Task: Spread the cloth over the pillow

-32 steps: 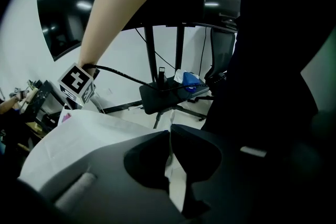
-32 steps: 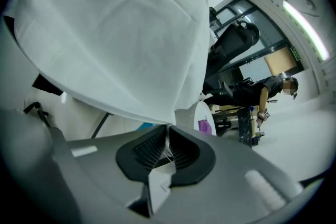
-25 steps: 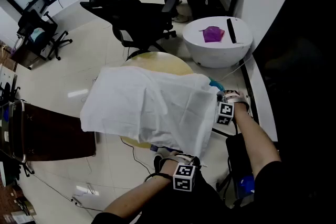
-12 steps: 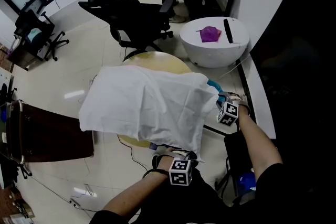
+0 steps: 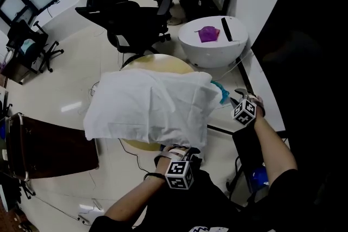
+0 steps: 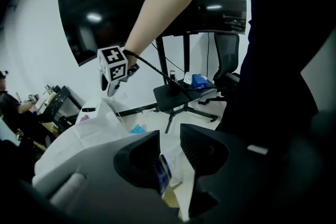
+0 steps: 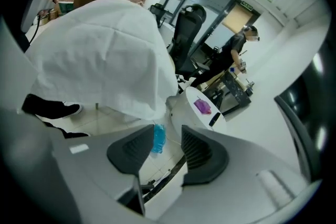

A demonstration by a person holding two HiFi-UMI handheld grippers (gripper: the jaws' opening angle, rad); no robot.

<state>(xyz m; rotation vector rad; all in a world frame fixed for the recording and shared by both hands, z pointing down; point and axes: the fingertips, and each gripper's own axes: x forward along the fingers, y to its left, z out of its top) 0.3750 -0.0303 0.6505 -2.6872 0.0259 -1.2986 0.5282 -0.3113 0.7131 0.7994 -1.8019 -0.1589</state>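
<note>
Our left claw (image 5: pixel 175 150) and right claw (image 5: pixel 235 97) point steeply down beside the cloth (image 5: pixel 147 106) draped on the table (image 5: pixel 163 61). Both have just been opening and grip nothing.

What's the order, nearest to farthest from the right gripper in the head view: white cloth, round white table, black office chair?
1. White cloth, just left of the right gripper.
2. Round white table, above it.
3. Black office chair, upper left.

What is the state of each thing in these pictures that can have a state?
Cloth: spread out and draped, edges hanging down.
Left gripper: jaws have just been opening, now apart, nothing held between them.
Right gripper: jaws have just been opening, now wide apart, nothing held.
Office chair: unoccupied.
</note>
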